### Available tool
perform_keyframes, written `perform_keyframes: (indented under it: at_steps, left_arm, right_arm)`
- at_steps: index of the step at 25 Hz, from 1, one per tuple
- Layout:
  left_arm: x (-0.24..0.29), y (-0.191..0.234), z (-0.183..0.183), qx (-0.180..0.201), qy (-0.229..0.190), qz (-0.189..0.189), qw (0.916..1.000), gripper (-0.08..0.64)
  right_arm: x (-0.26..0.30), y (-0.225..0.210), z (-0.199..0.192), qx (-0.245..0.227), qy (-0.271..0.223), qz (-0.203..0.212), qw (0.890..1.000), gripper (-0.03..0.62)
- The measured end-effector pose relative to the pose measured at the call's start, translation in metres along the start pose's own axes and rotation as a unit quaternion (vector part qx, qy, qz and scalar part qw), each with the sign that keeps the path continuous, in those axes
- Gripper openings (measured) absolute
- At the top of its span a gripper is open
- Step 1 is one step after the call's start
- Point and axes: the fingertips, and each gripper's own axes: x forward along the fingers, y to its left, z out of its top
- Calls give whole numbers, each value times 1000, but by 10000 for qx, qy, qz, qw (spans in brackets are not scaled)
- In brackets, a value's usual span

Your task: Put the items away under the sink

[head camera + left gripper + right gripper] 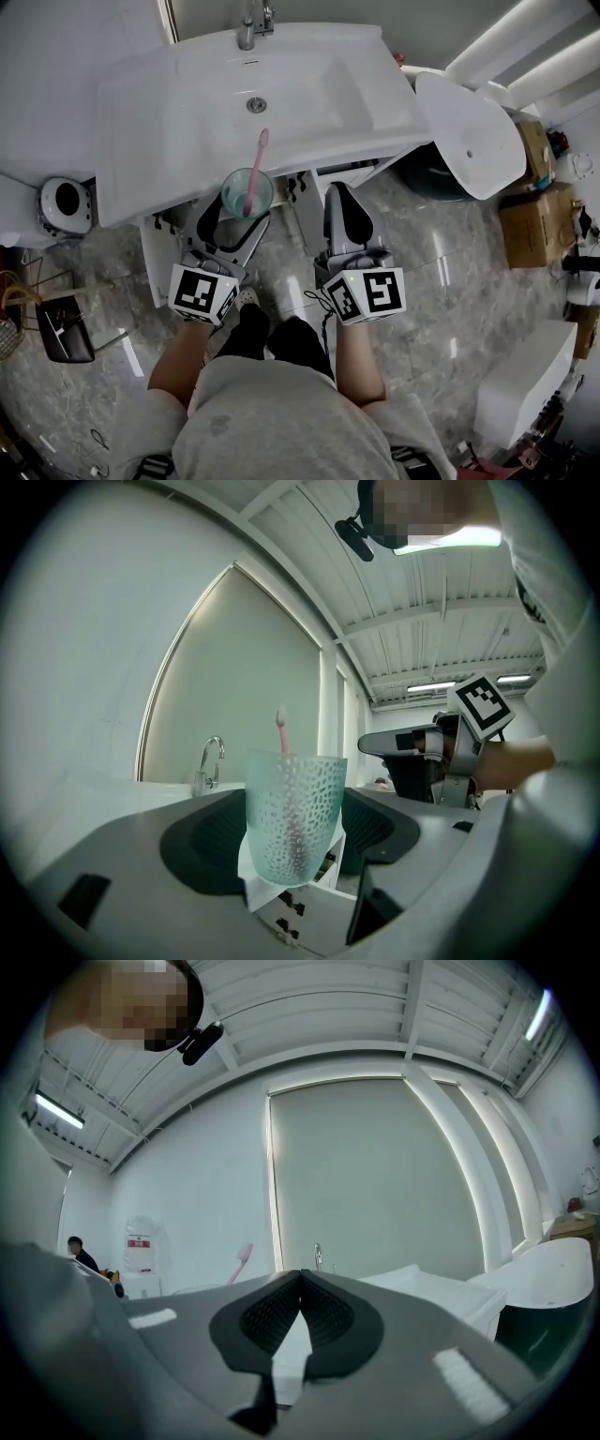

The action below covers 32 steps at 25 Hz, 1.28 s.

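Grasping the cup (292,808) is the left gripper (240,219); only the right gripper view shows right gripper (300,1277) fingers clenched.

1. The left gripper (246,211) and right gripper (341,192) have grey shells, with black ribbed pads (328,1321) lining the jaws.
2. Each carries a white cube (202,292) printed with black square markers; a thin black cable (317,300) loops beside the right one.
3. The person wears a grey short-sleeved T-shirt (272,422) and dark trousers (281,339).

a bathroom mock-up inside a bigger hall: white sink (309,84) with tap (248,28), toilet (469,141), glossy marble floor (422,281), but cardboard boxes (530,220) alongside and a ribbed industrial ceiling (450,621).
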Motion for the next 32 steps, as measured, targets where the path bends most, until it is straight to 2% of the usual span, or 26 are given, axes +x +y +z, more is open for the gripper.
perform_keyframes:
  at_steps: [6, 15, 20, 24, 32]
  left_arm:
    - [8, 1, -26, -75, 209, 207, 9995, 324]
    - [19, -7, -85, -264, 331, 501, 9978, 324]
    - [27, -13, -132, -422, 583, 484, 9962, 324]
    - [23, -11, -173, -546, 633, 473, 9954, 324]
    - [26, 1, -254, -414, 617, 446, 9962, 324]
  right_arm:
    - [12, -16, -35, 181, 318, 140, 9992, 11]
    - [10, -32, -90, 112, 744, 465, 9961, 9]
    - [7, -40, -132, 260, 898, 508, 9943, 9]
    - [4, -39, -167, 305, 993, 560, 9930, 9]
    - [3, -36, -242, 178, 1042, 775, 9914, 9]
